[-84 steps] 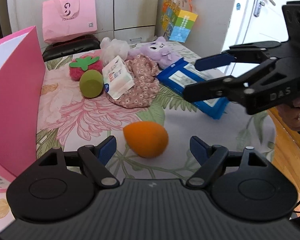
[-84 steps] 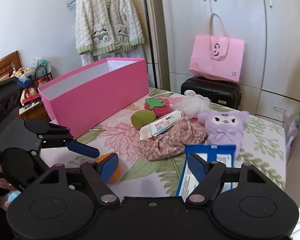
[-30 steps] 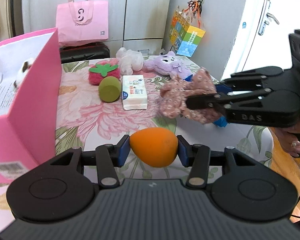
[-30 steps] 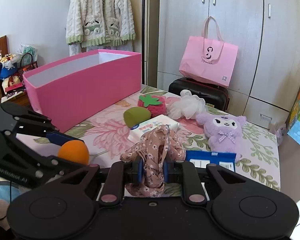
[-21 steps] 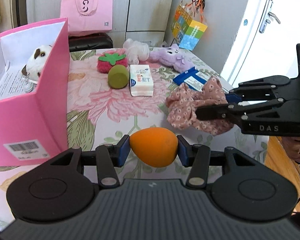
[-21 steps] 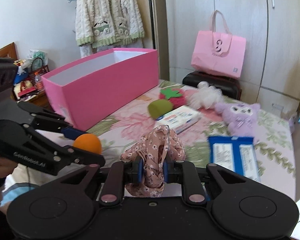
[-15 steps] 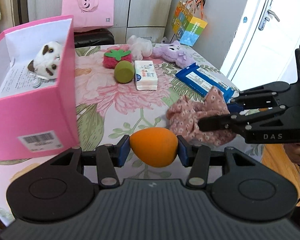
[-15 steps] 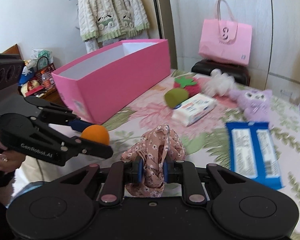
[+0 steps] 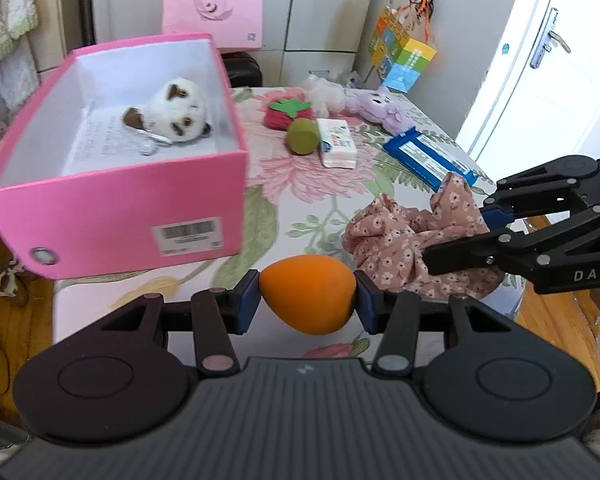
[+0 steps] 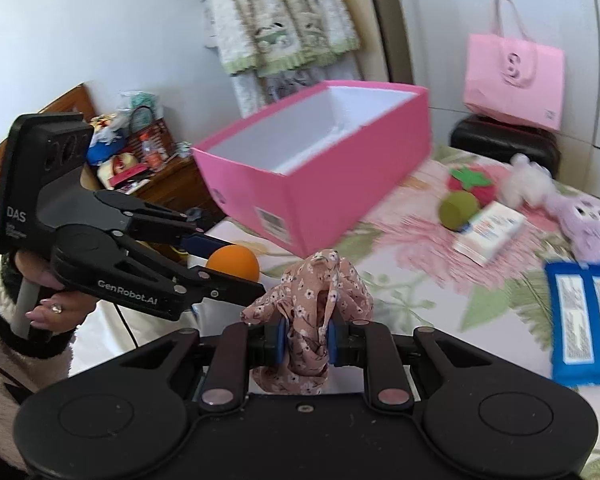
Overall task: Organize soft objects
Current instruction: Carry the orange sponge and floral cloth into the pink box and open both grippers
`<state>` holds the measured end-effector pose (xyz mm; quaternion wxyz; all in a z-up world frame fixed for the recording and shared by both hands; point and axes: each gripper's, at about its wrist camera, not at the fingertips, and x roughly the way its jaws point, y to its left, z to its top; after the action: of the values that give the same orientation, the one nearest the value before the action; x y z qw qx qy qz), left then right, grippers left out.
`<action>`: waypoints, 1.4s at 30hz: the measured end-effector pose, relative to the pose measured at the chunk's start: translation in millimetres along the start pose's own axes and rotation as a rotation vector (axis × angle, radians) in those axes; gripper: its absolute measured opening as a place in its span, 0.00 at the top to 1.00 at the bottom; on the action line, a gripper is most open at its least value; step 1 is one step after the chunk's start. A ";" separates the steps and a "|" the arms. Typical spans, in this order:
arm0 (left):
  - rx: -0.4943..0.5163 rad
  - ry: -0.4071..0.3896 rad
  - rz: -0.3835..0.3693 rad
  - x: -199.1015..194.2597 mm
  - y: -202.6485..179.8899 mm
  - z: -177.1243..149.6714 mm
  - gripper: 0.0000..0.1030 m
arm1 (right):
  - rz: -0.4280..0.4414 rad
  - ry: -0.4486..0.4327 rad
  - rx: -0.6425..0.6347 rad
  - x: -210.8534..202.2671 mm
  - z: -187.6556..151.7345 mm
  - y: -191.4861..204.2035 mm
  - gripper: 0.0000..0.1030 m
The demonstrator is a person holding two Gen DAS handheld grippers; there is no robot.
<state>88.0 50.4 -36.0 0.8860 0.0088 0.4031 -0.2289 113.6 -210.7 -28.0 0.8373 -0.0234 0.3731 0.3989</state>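
The orange sponge egg (image 9: 309, 297) lies crosswise in the left tongs (image 9: 307, 301), clamped end to end, above the table (image 9: 300, 208) edge near the pink box (image 9: 112, 216). The right tongs (image 10: 303, 340) pinch the floral cloth (image 10: 312, 308) nearly closed; its lower folds are hidden behind them.

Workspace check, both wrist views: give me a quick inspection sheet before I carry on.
Surface: floral tablecloth.
Job's things: orange sponge and floral cloth gripped; pink box holds a plush cat.
Clutter: green sponge, strawberry plush, soap pack, blue wipes pack, purple plush.
Grippers: left gripper shut on sponge; right gripper shut on cloth.
Cables: nothing seen.
Surroundings: pink bag, wardrobe, door.
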 end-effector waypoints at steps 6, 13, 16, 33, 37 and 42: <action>-0.003 -0.052 0.051 -34.1 17.0 7.6 0.53 | 0.038 -0.022 -0.044 5.5 25.2 19.5 0.77; -0.022 -0.142 0.108 -61.3 40.5 22.7 0.53 | 0.065 -0.109 -0.070 8.2 63.3 30.2 0.77; -0.026 -0.184 0.132 -67.7 51.1 35.1 0.53 | 0.077 -0.135 -0.077 13.6 79.5 32.7 0.77; -0.058 -0.234 0.232 7.7 114.3 119.3 0.52 | 0.060 -0.157 0.023 109.1 183.3 -32.2 0.76; -0.120 -0.196 0.262 39.8 139.0 134.6 0.52 | 0.038 -0.104 0.060 146.4 201.2 -50.8 0.76; -0.116 -0.119 0.223 61.7 157.2 150.5 0.52 | 0.028 -0.030 0.112 185.9 219.5 -71.6 0.76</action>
<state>294.9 136.4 -5.3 0.9272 -0.0114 0.3591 -0.1056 370.7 -64.6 -8.0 0.8371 0.0349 0.3827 0.3894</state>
